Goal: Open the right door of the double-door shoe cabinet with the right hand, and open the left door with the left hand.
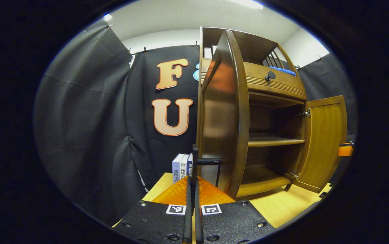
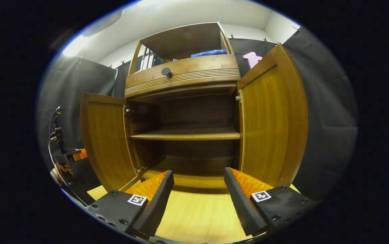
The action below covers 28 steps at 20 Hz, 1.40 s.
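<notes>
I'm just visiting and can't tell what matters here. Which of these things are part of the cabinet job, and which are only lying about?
Part of the job:
- shoe cabinet
- left door, swung open
- right door, swung open
- left tongs, closed
- right tongs, open

Just lying about:
- books beside the cabinet
- blue cloth on the top shelf
- drawer knob

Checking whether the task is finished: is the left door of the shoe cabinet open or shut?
Open. In the right gripper view the left door stands swung out from the cabinet, showing the bare shelf inside.
</notes>
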Available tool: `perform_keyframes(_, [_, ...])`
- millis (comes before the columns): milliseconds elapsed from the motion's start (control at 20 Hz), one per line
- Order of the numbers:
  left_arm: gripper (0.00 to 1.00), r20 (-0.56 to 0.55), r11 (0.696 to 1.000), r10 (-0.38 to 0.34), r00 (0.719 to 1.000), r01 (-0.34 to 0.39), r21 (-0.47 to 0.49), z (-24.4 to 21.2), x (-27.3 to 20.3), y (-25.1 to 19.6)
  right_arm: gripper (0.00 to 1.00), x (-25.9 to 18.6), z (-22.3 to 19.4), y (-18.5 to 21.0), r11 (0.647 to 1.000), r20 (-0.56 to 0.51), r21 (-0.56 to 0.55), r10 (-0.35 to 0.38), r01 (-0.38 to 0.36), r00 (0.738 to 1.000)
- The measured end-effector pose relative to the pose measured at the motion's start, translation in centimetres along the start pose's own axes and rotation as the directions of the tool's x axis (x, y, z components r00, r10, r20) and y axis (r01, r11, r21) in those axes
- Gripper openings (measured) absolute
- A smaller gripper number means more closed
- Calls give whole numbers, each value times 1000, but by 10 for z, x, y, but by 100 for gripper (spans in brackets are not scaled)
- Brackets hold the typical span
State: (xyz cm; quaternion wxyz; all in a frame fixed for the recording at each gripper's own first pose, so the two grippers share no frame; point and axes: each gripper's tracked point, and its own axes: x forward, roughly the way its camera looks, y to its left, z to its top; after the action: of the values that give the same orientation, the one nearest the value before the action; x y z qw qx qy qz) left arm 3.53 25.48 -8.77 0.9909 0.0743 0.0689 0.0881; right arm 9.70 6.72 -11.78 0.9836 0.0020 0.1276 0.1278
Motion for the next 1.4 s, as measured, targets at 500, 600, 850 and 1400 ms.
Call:
perform_keyframes(500, [2, -1, 990, -140, 990, 140, 26, -5, -15, 41, 87, 12, 2, 20, 1000, -11, 1, 11, -11, 1000])
perform_keyframes(600, [5, -18, 993, -112, 994, 112, 29, -8, -27, 45, 87, 16, 2, 20, 1000, -13, -3, 14, -14, 1000])
perform_keyframes(850, [1, 20, 996, -67, 998, 66, 53, 19, -66, 12, 87, 26, 1, 20, 999, -20, 3, 37, -37, 999])
perform_keyframes(1400, [6, 121, 990, -96, 988, 108, -95, 69, -5, -127, 97, 17, 22, 3, 1000, 73, -22, 10, -9, 997])
